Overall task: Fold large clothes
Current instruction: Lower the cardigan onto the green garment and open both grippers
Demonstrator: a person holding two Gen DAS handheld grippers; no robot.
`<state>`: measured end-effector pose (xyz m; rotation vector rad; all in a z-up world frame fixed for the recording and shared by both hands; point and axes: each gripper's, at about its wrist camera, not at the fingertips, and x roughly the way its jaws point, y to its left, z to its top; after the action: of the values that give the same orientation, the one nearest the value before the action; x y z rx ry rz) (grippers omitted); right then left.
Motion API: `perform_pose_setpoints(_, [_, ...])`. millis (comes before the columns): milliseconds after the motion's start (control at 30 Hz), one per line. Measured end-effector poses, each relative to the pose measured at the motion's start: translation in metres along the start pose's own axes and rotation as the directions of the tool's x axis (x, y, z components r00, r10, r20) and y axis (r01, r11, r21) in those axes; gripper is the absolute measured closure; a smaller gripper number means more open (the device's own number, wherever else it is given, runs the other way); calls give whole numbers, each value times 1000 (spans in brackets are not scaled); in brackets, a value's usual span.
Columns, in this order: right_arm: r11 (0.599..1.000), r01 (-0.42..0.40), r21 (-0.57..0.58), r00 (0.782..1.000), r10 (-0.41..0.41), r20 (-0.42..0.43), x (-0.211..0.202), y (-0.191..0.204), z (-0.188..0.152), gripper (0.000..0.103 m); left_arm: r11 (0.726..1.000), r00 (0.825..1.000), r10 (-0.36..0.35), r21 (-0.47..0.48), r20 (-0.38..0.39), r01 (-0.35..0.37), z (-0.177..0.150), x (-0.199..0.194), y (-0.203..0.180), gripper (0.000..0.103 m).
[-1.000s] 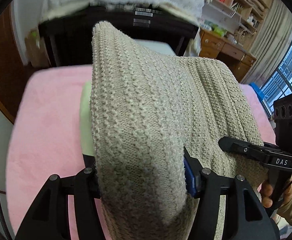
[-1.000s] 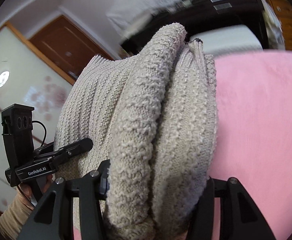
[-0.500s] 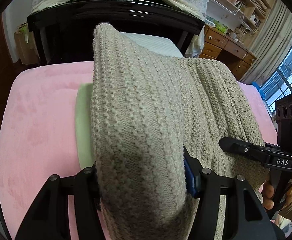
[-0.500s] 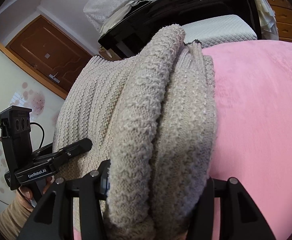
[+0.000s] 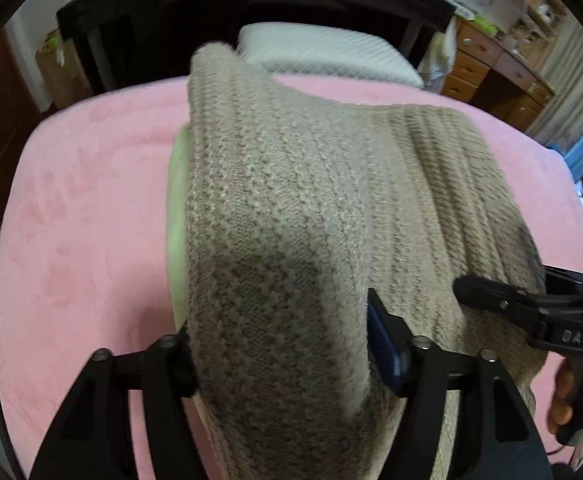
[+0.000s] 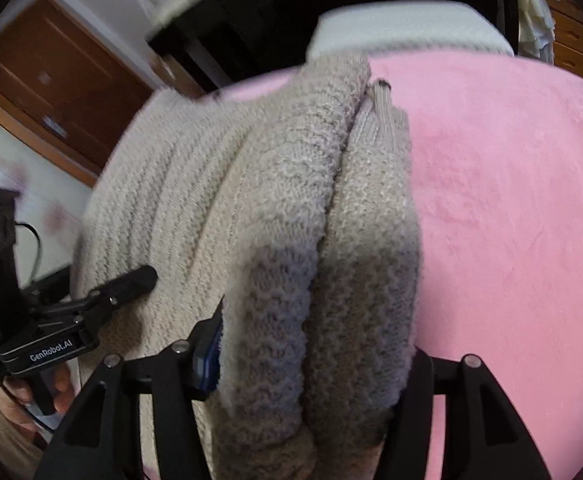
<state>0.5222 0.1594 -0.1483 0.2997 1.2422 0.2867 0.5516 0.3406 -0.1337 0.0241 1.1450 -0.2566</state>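
Gripping a chunky beige knit sweater (image 5: 283, 208) by two of its edges, you hold it lifted over the pink blanket (image 5: 83, 208), its far end sloping toward 12 o'clock. At 9 o'clock of the left wrist view, a pale green item (image 5: 176, 216) peeks from under the knit; what it is cannot be told. Your left gripper (image 5: 279, 364) has its jaws closed on a thick roll of fabric, spread only as wide as the bunched layers force. At 3 o'clock in that view, your right gripper (image 5: 487, 292) bites the neighbouring edge, its handle in your hand (image 5: 571, 404). Seen from the right wrist, the right gripper (image 6: 311, 364) clamps two stacked folds, jaws likewise wedged apart by the wool. Judging by its bulk and drape, the sweater is soft, heavy and stretchy, likely to sag between holds; doubled edges near the corners look the surest grip. Both grippers point forward, level, side by side.
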Motion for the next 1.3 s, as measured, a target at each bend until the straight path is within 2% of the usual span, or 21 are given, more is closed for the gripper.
perform_pose_setpoints(33, [1000, 1, -5, 1000, -1, -12, -1, -1, 0, 44, 998, 998, 58, -5, 27, -57, -3, 1, 0, 17])
perform_pose_setpoints(67, [1000, 0, -15, 1000, 0, -14, -5, -1, 0, 42, 994, 992, 113, 0, 56, -113, -6, -1, -2, 4])
perform_pose_setpoints(100, [1000, 5, -29, 1000, -6, -21, -8, 0, 1, 39, 991, 989, 133, 10, 71, -134, -8, -2, -3, 2])
perform_pose_setpoints(133, [998, 37, -54, 999, -39, -24, -13, 1, 0, 31, 988, 985, 147, 31, 86, -150, -11, -7, -5, 2])
perform_pose_setpoints(167, [992, 84, -93, 996, -85, -7, -20, 3, -1, 29, 986, 983, 156, 42, 94, -160, -12, -11, -5, 2])
perform_pose_setpoints(233, [980, 118, -160, 993, -114, 33, -35, 7, -2, 29, 982, 975, 176, 40, 139, -183, -16, -29, -5, 2])
perform_pose_setpoints(300, [960, 176, -216, 983, -160, 90, -56, 12, -9, 29, 972, 955, 222, 29, 195, -232, -19, -47, -1, 2])
perform_pose_setpoints(333, [954, 191, -229, 979, -168, 117, -63, 15, -13, 29, 966, 940, 247, 17, 235, -258, -22, -60, 0, 2])
perform_pose_setpoints(400, [938, 258, -231, 955, -211, 211, -84, 19, -25, 29, 955, 917, 284, 5, 281, -298, -28, -76, 0, 2])
perform_pose_setpoints(433, [938, 262, -228, 948, -205, 244, -90, 19, -29, 30, 953, 910, 288, 6, 297, -304, -31, -83, -1, 2])
perform_pose_setpoints(500, [948, 234, -217, 944, -167, 285, -104, 24, -41, 44, 962, 914, 256, 12, 315, -273, -37, -99, -8, 12])
perform_pose_setpoints(533, [953, 213, -215, 948, -148, 281, -105, 28, -47, 58, 971, 922, 221, 17, 317, -238, -41, -104, -8, 17])
perform_pose_setpoints(567, [956, 197, -216, 953, -136, 270, -105, 32, -52, 73, 979, 930, 189, 20, 314, -205, -46, -107, -12, 32])
perform_pose_setpoints(600, [959, 186, -216, 957, -128, 259, -102, 34, -57, 79, 986, 941, 151, 24, 305, -166, -49, -108, -14, 44])
perform_pose_setpoints(633, [962, 167, -215, 964, -114, 241, -95, 36, -56, 86, 993, 953, 102, 30, 285, -115, -56, -105, -16, 49])
perform_pose_setpoints(700, [959, 161, -232, 969, -109, 221, -84, 43, -62, 88, 997, 965, 53, 46, 258, -67, -60, -99, -24, 65])
perform_pose_setpoints(767, [954, 174, -246, 969, -122, 213, -72, 45, -65, 88, 996, 975, 33, 78, 220, -51, -63, -85, -31, 72])
perform_pose_setpoints(933, [931, 270, -246, 956, -227, 187, -46, 34, -68, 88, 986, 977, 85, 122, 196, -110, -65, -52, -38, 72])
perform_pose_setpoints(1033, [938, 270, -220, 958, -238, 159, -36, 20, -65, 88, 985, 981, 104, 121, 164, -124, -61, -33, -34, 73])
perform_pose_setpoints(1133, [938, 275, -212, 958, -248, 145, -28, 16, -61, 88, 975, 976, 148, 140, 158, -170, -62, -24, -37, 74])
perform_pose_setpoints(1300, [934, 277, -228, 959, -252, 132, -35, 23, -59, 87, 971, 970, 198, 106, 139, -214, -55, -30, -45, 74])
